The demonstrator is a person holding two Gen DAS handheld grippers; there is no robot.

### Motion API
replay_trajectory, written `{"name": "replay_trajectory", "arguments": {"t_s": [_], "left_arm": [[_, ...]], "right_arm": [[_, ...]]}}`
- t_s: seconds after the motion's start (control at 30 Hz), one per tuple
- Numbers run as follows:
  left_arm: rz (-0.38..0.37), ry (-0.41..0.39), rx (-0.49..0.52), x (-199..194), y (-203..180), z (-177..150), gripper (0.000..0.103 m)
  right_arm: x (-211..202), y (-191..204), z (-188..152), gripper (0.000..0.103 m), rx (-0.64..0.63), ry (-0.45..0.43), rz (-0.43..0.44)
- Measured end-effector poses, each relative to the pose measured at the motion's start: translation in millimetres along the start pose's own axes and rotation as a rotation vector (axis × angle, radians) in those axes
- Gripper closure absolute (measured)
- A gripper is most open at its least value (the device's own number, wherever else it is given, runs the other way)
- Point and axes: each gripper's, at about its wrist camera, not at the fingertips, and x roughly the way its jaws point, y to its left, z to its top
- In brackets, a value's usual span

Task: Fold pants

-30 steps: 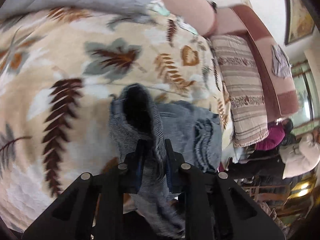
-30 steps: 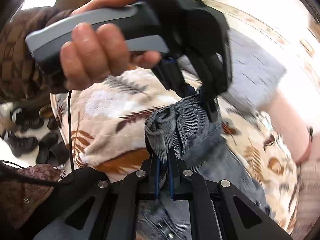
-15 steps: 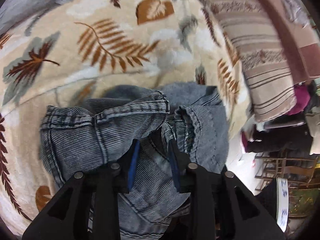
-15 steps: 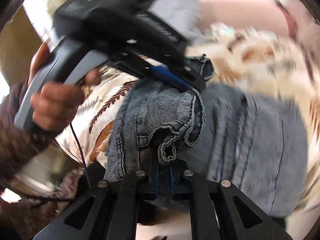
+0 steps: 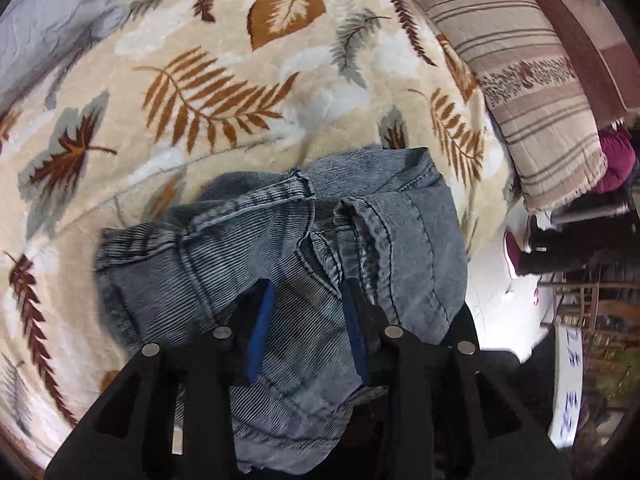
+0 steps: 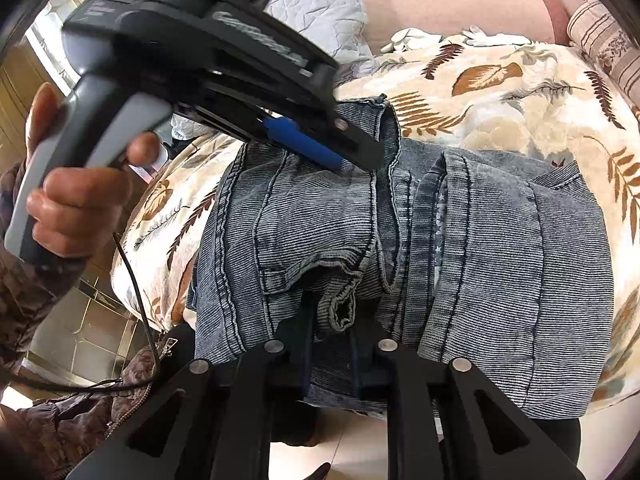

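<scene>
Now folded jeans lie flat; both grippers' fingers have just spread, seemingly releasing.

A home bedroom — a bed under a leaf-print blanket, striped pillow, shoes on the floor.

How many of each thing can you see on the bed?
Jeans: 1
Leaf blanket: 1
Striped pillow: 1
Grey quilted pillow: 1
Tongs: 2, left tongs and right tongs
Total: 6
</scene>
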Motion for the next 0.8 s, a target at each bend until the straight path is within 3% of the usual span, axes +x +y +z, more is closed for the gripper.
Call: {"name": "replay_trajectory", "arguments": {"t_s": [0.17, 0.27, 0.6, 0.8], "left_arm": [[-0.009, -0.049, 0.029, -27, 9, 4, 0.055], [0.017, -0.055, 0.039, -34, 18, 13, 0.045], [-0.025, -0.124, 0.057, -61, 22, 31, 0.045], [0.019, -0.074, 0.088, -56, 33, 33, 0.045]], "right_arm": [[2, -2, 2, 0.079, 0.008, 0.004, 0.001], [2, -4, 3, 0.063, 0.015, -0.003, 0.003], [8, -15, 6, 0.053, 0.052, 0.028, -0.036], [14, -28, 3, 0.053, 0.102, 0.061, -0.036]]}}
